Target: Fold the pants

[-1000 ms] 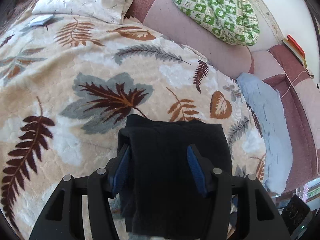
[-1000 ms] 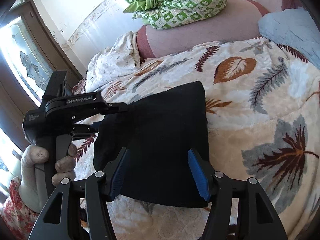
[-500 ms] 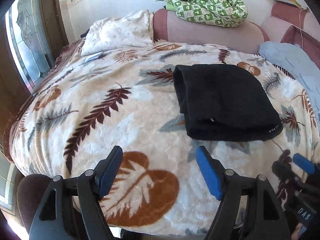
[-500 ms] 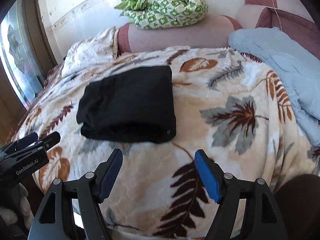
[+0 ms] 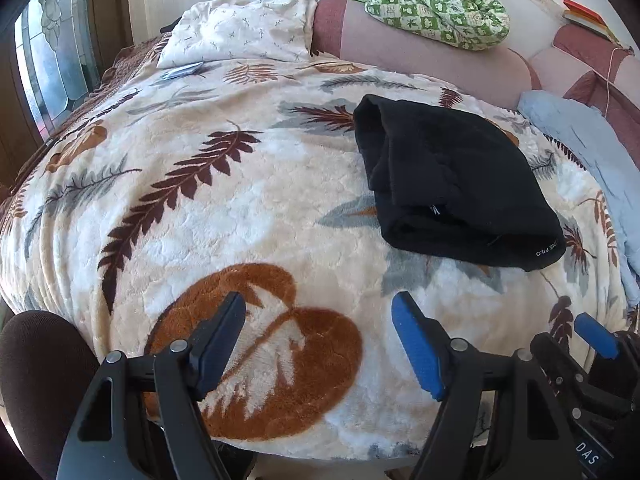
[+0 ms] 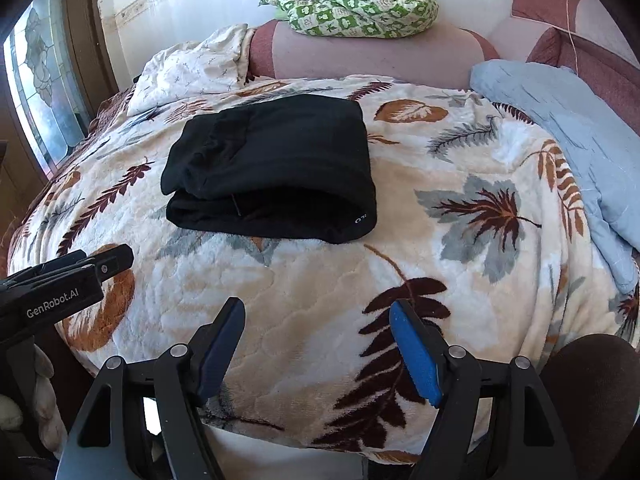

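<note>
The black pants [image 5: 452, 184] lie folded in a compact stack on the leaf-patterned blanket [image 5: 240, 220]; they also show in the right wrist view [image 6: 276, 172]. My left gripper [image 5: 320, 340] is open and empty, held back over the bed's near edge, well short of the pants. My right gripper [image 6: 320, 340] is open and empty, also near the bed's front edge. The right gripper shows at the lower right of the left wrist view [image 5: 592, 360], and the left gripper at the left of the right wrist view [image 6: 68, 280].
A green checked quilt [image 5: 432, 0] lies on the pink headboard cushion [image 5: 400, 44]. A white pillow [image 5: 240, 32] sits at the back left, a light blue cloth [image 6: 560, 128] along the right. A window [image 5: 52, 60] is on the left. Dark chair parts [image 5: 36, 380] stand by the bed's edge.
Both grippers let go of the folded pants and pulled back from over them to the bed's near edge. The pants stay folded on the blanket.
</note>
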`<move>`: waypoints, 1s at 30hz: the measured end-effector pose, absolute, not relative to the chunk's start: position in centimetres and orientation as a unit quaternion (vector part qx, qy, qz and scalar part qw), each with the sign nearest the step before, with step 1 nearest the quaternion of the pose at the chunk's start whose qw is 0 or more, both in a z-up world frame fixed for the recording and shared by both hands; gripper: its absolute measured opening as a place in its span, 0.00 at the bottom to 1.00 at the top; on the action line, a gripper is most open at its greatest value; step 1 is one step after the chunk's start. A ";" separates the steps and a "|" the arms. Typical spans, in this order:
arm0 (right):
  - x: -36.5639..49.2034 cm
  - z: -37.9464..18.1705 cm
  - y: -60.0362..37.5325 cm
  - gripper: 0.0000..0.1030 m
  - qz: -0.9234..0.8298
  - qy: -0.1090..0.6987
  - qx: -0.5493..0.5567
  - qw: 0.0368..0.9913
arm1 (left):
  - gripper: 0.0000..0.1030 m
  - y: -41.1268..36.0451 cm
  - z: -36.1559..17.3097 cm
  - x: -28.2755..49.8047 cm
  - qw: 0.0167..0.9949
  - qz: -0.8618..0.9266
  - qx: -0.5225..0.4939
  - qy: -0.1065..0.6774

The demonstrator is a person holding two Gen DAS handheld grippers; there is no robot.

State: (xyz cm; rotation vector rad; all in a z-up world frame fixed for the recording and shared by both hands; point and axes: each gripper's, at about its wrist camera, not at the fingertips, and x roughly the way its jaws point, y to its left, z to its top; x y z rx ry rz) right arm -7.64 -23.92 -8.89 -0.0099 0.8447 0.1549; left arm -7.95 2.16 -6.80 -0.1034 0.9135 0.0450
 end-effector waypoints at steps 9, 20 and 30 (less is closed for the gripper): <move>-7.8 -9.4 -23.6 0.79 0.074 0.406 -0.017 0.911 | 0.73 1.4 -7.8 -7.5 0.889 0.005 -0.049 0.456; -7.1 -10.6 -24.0 0.79 0.074 0.421 -0.005 0.904 | 0.73 1.3 -8.3 -7.5 0.888 0.006 -0.043 0.459; -7.7 -10.3 -24.3 0.79 0.060 0.415 -0.004 0.908 | 0.73 0.9 -8.4 -7.6 0.889 -0.003 -0.044 0.456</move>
